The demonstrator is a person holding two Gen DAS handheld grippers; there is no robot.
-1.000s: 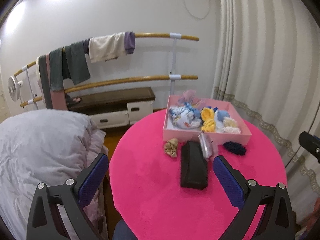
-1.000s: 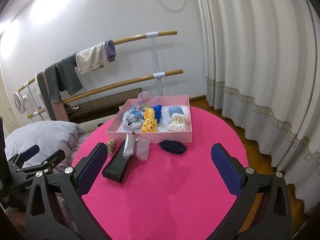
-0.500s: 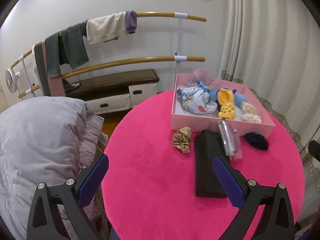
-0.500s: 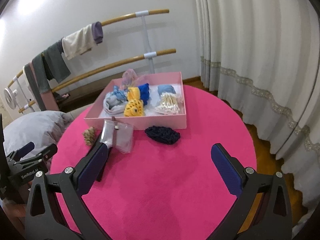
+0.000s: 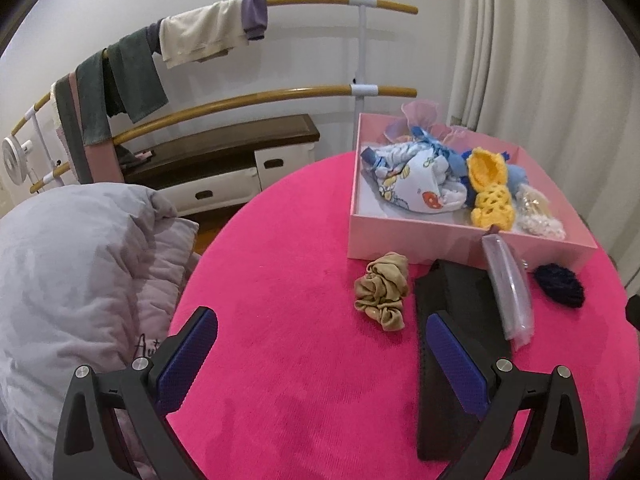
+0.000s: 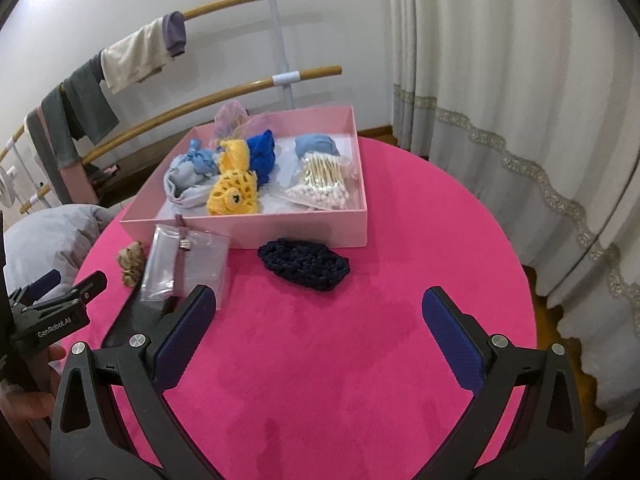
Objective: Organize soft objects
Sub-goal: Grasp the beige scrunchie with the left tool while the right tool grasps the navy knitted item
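A round table (image 6: 400, 240) under a bright pink cloth fills the lower half of both views, with curtains at right and a clothes rail at upper left. The pink box (image 6: 256, 230) sits at the centre of the right view, already holding a yellow knit (image 6: 234, 190), a printed cloth (image 5: 416, 188) and a bag of swabs (image 6: 322, 184). Outside it, just below its front wall, lie a navy knit (image 6: 306, 264), a tan scrunchie (image 5: 382, 290), and a clear pouch (image 6: 186, 260) resting on a black case (image 5: 460, 344).

Both tools hang above the cloth, empty. The left gripper (image 5: 320, 356) has its jaws spread wide, and so does the right gripper (image 6: 320, 332).

Likely risks: the navy knit is flat and loose — a shallow pinch may catch only a strand, or snag the cloth with it. The scrunchie lies just beside the case, so a wide jaw could nudge the case and tip the pouch off. The two tools are near each other at lower left of the right view — they could collide.
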